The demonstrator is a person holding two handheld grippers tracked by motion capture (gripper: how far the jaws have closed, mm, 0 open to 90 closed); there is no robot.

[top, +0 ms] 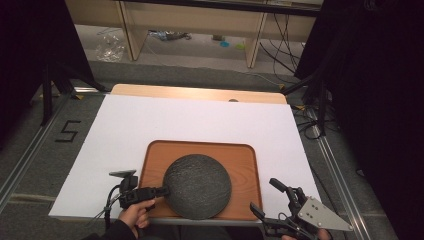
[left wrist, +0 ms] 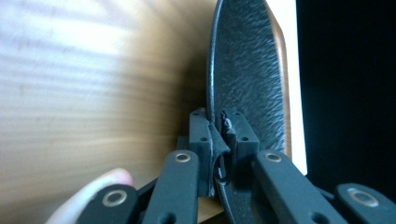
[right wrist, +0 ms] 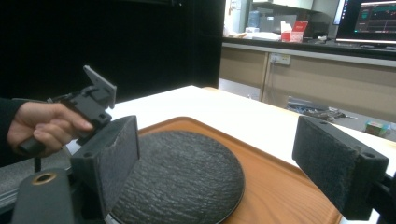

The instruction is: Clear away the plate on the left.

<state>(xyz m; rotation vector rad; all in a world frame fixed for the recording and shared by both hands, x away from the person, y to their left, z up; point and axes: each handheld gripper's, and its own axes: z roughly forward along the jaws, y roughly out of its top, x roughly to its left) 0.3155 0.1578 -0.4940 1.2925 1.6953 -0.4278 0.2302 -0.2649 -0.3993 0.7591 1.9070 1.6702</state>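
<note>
A round dark textured plate (top: 197, 186) lies on a brown wooden tray (top: 242, 162) near the table's front edge. My left gripper (top: 162, 191) reaches in level from the left and is shut on the plate's left rim. In the left gripper view its pads (left wrist: 201, 135) pinch the thin rim of the plate (left wrist: 247, 60) over the tray (left wrist: 93, 93). My right gripper (top: 263, 194) hovers off the tray's front right corner, open, holding nothing. From the right gripper view its wide-apart pads (right wrist: 336, 168) frame the plate (right wrist: 182, 177) and tray (right wrist: 280, 186).
A white sheet (top: 200, 115) covers the table, with a wooden strip (top: 200, 92) showing along the far edge. Black stands and curtains flank both sides, and cables lie on the floor at the right. A hand (right wrist: 42, 123) holds the left gripper's handle.
</note>
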